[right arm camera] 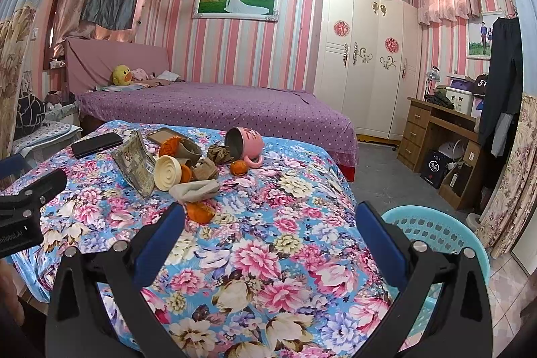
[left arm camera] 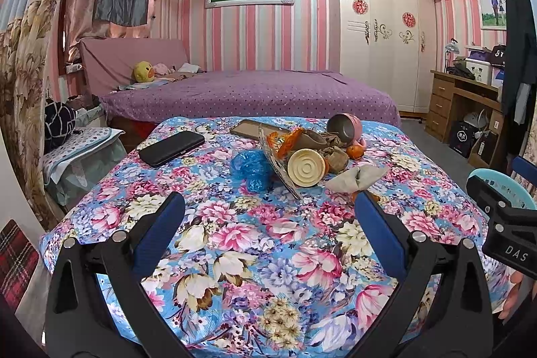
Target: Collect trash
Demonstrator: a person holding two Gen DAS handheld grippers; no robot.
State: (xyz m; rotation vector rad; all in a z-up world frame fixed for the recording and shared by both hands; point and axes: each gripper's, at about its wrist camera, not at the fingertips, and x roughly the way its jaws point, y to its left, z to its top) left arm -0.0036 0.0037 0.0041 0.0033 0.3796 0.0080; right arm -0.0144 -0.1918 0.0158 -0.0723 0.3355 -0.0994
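Note:
On the floral tablecloth (left arm camera: 255, 244) a litter pile lies ahead of both grippers. It holds crumpled blue plastic (left arm camera: 250, 168), a grey crumpled tissue (left arm camera: 355, 178) (right arm camera: 198, 190), brown paper wads (left arm camera: 335, 156) (right arm camera: 206, 170) and orange peel (left arm camera: 285, 140) (right arm camera: 199, 212). A cream round lid (left arm camera: 305, 166) (right arm camera: 167, 171) leans on a tilted glass plate (left arm camera: 278, 163) (right arm camera: 136, 163). My left gripper (left arm camera: 268, 200) hovers open over bare cloth, short of the blue plastic. The right gripper (right arm camera: 270, 210) is open too, just right of the peel.
A pink mug (left arm camera: 345, 126) (right arm camera: 245, 141) lies on its side by a tangerine (left arm camera: 355, 151) (right arm camera: 239, 167). A black case (left arm camera: 171, 148) and a brown phone (left arm camera: 251, 128) lie at the table's back. A teal basket (right arm camera: 433, 230) (left arm camera: 503, 187) stands at the table's right; a purple bed (left arm camera: 251, 93) lies beyond.

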